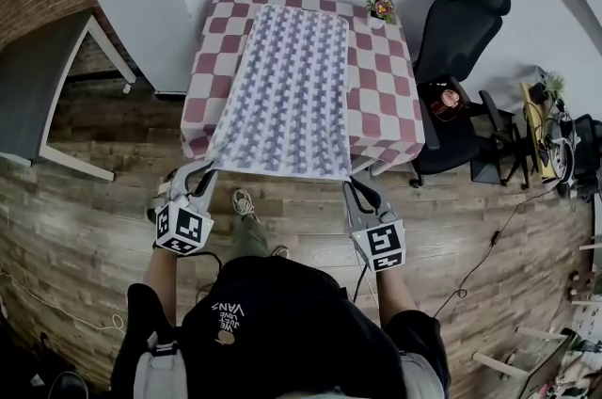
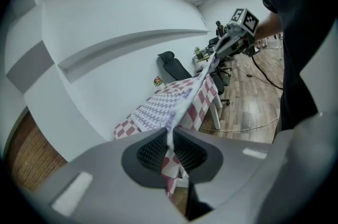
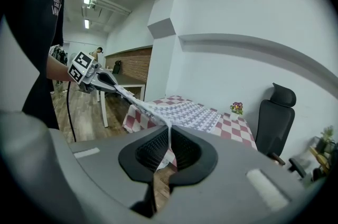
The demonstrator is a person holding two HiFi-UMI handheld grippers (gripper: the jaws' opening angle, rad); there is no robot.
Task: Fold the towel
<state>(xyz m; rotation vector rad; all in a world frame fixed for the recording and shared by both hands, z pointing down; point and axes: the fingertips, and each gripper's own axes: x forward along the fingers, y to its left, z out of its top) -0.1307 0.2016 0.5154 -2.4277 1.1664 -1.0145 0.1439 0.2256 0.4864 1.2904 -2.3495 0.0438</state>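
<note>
The towel [image 1: 287, 96] — pale, with a grey-violet houndstooth pattern — lies spread lengthwise on a table [image 1: 390, 105] dressed in red-and-white checks. Its far edge sits close to the table's 12 o'clock side, and its near edge is drawn just past the 6 o'clock side, off the tabletop and above the wooden floor [image 1: 85, 199]. The left gripper [image 1: 200, 179] has the towel's near corner at 7 o'clock, and the right gripper [image 1: 359, 190] has the other near corner at 5 o'clock. Each gripper's own view shows its jaws clenched on the cloth, a thin fold of fabric pinched between the ribbed pads. From there the hem runs in a stretched line across to the other gripper. Both grippers are held apart at about the towel's width, in front of the person's dark top [image 1: 282, 322]. A small potted plant [image 1: 381, 7] stands on the table's far corner at 1 o'clock, clear of the towel. A black office chair [image 1: 461, 30] sits just beside the table at 3 o'clock.
</note>
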